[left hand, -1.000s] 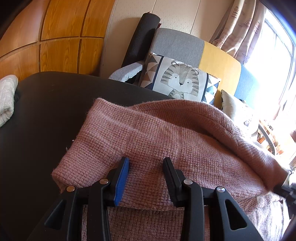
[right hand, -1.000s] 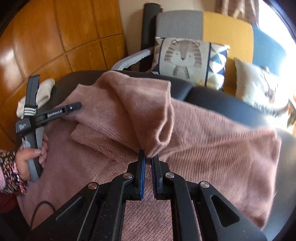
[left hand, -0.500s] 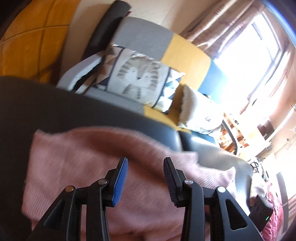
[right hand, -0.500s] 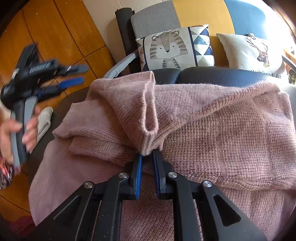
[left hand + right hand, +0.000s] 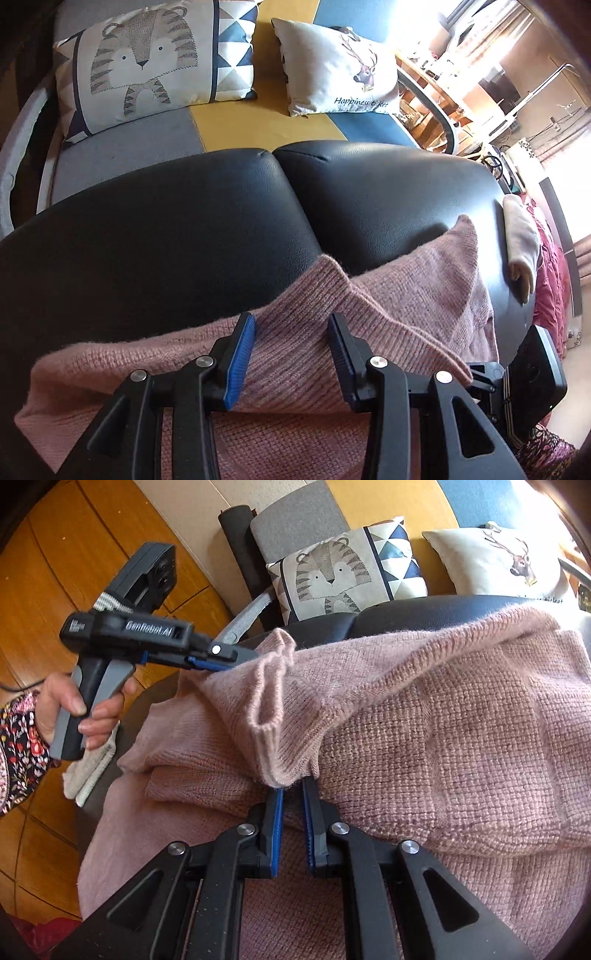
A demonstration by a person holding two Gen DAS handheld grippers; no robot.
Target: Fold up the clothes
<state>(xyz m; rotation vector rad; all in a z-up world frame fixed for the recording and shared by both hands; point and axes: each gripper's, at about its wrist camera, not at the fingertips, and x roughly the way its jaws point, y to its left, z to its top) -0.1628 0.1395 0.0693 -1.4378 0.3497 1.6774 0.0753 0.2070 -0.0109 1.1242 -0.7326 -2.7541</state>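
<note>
A pink knitted sweater (image 5: 424,720) is lying bunched across a black padded counter (image 5: 184,221). The right gripper (image 5: 292,797) is pinching a ribbed cuff of the sweater, fingers pressed together on it. The left gripper (image 5: 291,332), held in a hand (image 5: 79,709), is hovering spread over another sweater fold, gripping nothing. A tiger cushion (image 5: 147,62) is sitting behind.

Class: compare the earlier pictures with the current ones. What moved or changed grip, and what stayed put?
The left gripper swung from the sweater's left side up and across to the raised sleeve, jaws open over the knit, nothing taken hold of. The right gripper stayed shut on the pink sweater, barely moving. The tiger cushion stayed put.
</note>
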